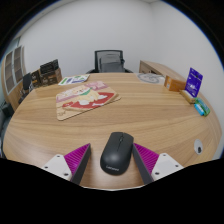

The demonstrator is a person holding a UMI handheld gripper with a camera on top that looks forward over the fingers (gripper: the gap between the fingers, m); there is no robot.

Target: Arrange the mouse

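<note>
While you held the gripper (116, 168) low over the desk (150, 110), its two fingers stood spread apart, each showing one magenta pad, two pads in all. One black mouse (116, 152) lay flat on the wood between them, with a gap at either side, so nothing was clamped. Beyond the mouse you had one printed mat (86, 99) with colourful pictures lying at a slant near the middle of the desk. One black office chair (109, 62) stood at the far edge. Off to the right sat one purple box (194, 80), upright, and one pale flat object (151, 78) near it. Shelving (14, 74) with several small things stood at the left by the wall
</note>
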